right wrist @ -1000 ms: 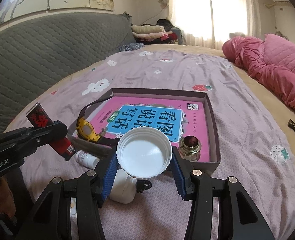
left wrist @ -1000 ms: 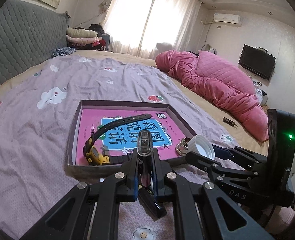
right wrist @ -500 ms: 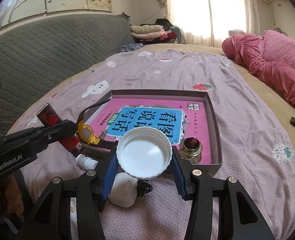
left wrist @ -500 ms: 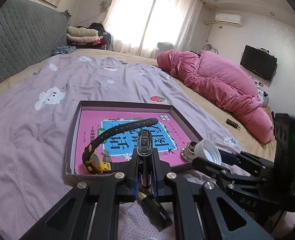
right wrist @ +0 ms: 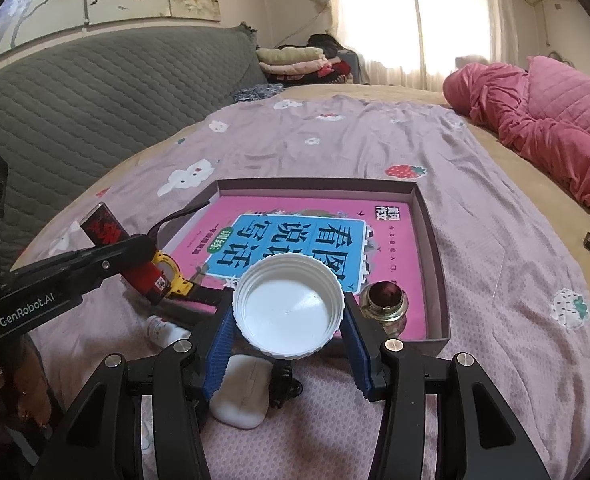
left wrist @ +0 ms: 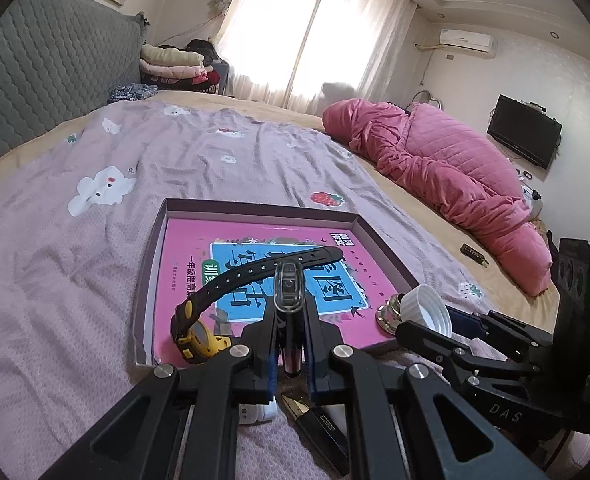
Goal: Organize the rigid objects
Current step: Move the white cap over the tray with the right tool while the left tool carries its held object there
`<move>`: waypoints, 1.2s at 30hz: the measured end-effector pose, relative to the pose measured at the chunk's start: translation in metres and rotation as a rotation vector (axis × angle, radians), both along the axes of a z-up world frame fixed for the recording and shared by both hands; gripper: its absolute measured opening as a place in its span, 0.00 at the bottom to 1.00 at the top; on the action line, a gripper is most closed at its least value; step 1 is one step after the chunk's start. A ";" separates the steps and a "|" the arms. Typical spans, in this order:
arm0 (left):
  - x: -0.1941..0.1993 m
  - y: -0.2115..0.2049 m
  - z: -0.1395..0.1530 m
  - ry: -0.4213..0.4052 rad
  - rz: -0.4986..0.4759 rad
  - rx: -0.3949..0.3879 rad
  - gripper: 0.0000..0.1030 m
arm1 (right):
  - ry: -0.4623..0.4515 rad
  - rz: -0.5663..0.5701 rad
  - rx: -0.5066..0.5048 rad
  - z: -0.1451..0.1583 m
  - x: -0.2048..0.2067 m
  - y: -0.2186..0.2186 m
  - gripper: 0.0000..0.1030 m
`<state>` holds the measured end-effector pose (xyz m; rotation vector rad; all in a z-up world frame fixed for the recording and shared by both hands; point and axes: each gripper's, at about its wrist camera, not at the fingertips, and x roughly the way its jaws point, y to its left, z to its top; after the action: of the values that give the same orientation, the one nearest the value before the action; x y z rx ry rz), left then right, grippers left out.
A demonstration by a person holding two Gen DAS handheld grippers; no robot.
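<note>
Both grippers have shifted forward toward the box over the last second; grips unchanged. Left gripper point(left wrist: 291, 336) is clamped on a red lighter point(left wrist: 290, 296), held upright, metal top up, long axis roughly vertical between the pads. Right gripper point(right wrist: 289, 332) is clamped on a white cap point(right wrist: 288, 307), open side facing the camera.

Key relation: the shallow box point(left wrist: 151, 256) lies straight ahead of and below both tools, its near wall just past the fingertips. Left gripper hangs over the near-left part, right gripper over the near-right corner. Each load seems to need only a short move forward and down to go in.

Inside the box: a pink book point(right wrist: 391, 240) covers the floor; a yellow-and-black watch point(left wrist: 199, 334) sits at the near-left with its strap arcing right, directly ahead of the lighter, so it likely blocks that drop spot. A small glass jar point(right wrist: 385, 304) stands in the near-right corner, just beside the cap.

Outside, on the bedspread point(right wrist: 495, 240) under the grippers: a white case point(right wrist: 241, 394), a small white bottle point(right wrist: 165, 330), a dark flat piece point(left wrist: 315, 426). Pink quilt point(left wrist: 435, 168) well apart, far right.
</note>
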<state>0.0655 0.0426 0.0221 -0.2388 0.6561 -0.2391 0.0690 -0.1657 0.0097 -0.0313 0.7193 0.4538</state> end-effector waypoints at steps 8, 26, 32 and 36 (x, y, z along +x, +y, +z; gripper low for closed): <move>0.008 -0.003 -0.004 0.001 -0.007 0.008 0.10 | 0.006 -0.012 0.005 -0.002 0.008 -0.001 0.50; 0.025 -0.006 -0.018 0.032 -0.032 -0.038 0.10 | 0.025 -0.001 -0.006 -0.010 0.027 0.006 0.50; 0.031 -0.009 -0.023 0.056 -0.062 -0.083 0.10 | 0.028 -0.002 -0.009 -0.013 0.031 0.008 0.50; 0.035 -0.007 -0.026 0.068 -0.068 -0.134 0.10 | 0.033 -0.002 -0.010 -0.014 0.034 0.008 0.50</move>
<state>0.1003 0.0360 -0.0043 -0.3551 0.7176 -0.3425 0.1035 -0.1572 -0.0046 -0.0324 0.7542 0.4495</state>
